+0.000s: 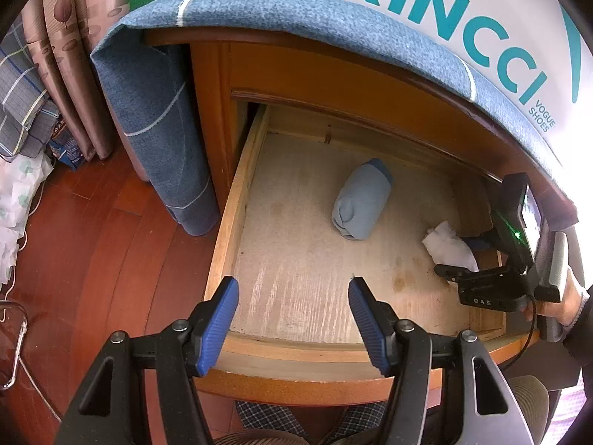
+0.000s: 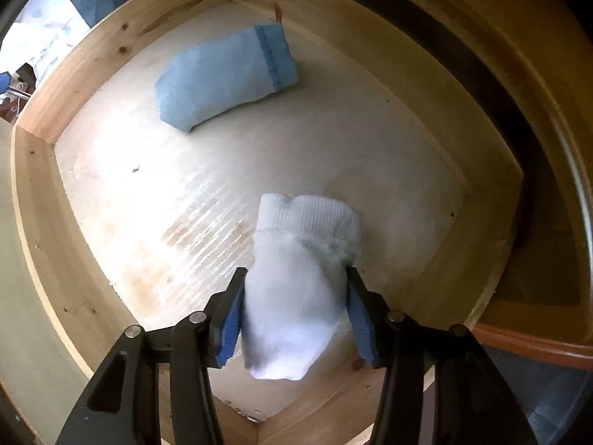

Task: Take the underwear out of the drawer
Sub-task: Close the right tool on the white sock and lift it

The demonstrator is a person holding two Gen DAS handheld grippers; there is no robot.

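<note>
The wooden drawer (image 1: 237,200) is pulled open. A rolled light-blue underwear bundle (image 1: 361,200) lies on its pale floor near the back; it also shows in the right wrist view (image 2: 226,81). My right gripper (image 2: 296,274) is shut on a white rolled garment (image 2: 296,289) at the drawer's right side; the garment also shows in the left wrist view (image 1: 450,246), with the right gripper (image 1: 467,259) behind it. My left gripper (image 1: 292,285) is open and empty above the drawer's front edge.
The nightstand top is covered by a blue cloth (image 1: 155,118) that hangs down its left side. A white XINCCI shoe box (image 1: 463,18) sits on top. Red wood floor (image 1: 92,259) lies to the left, with curtains and bags beyond.
</note>
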